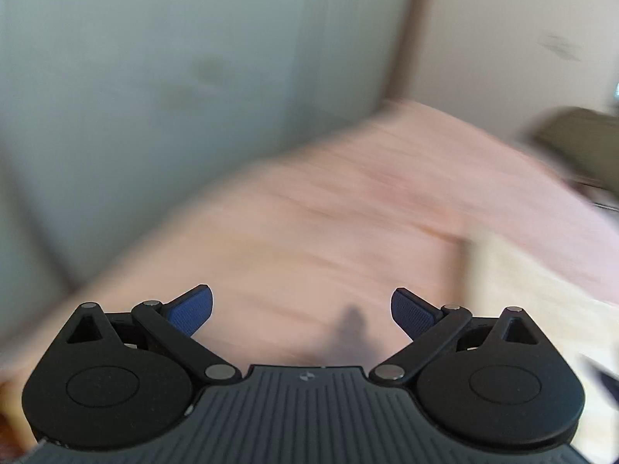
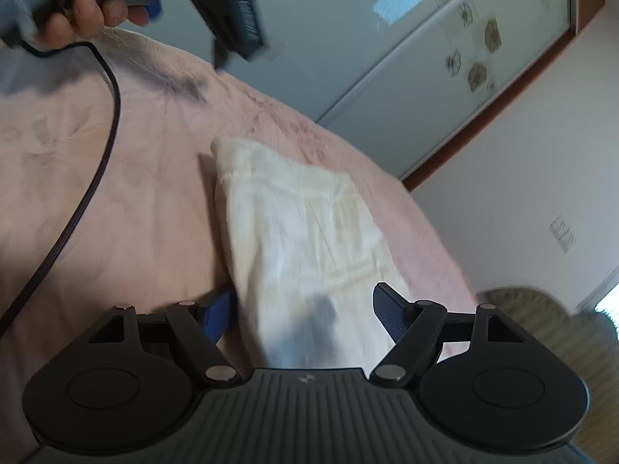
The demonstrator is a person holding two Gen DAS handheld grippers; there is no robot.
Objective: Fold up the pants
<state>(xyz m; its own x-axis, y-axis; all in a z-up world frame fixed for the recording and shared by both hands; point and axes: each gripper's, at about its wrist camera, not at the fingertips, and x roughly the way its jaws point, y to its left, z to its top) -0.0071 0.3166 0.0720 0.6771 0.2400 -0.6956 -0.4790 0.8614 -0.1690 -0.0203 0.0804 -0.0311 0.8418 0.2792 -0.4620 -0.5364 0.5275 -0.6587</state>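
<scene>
The cream pants (image 2: 301, 239) are seen lying folded on the pink bed (image 2: 116, 212). Both the left hand-held gripper (image 1: 301, 311) and right hand-held gripper (image 2: 300, 309) are held open, nothing gripped. A final fold or tidying seems called for.

free: pink bedspread (image 1: 309, 232) | obstacles — folded pants (image 2: 305, 239), black cable (image 2: 104, 147)

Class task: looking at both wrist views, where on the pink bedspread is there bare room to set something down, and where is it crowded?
Free: the pink bedspread between the black cable and the folded cream pants; also the strip between the pants and the bed's far edge. The left view shows bare bedspread ahead of the open left gripper. Crowded: around the pants, where the right gripper hovers.
</scene>
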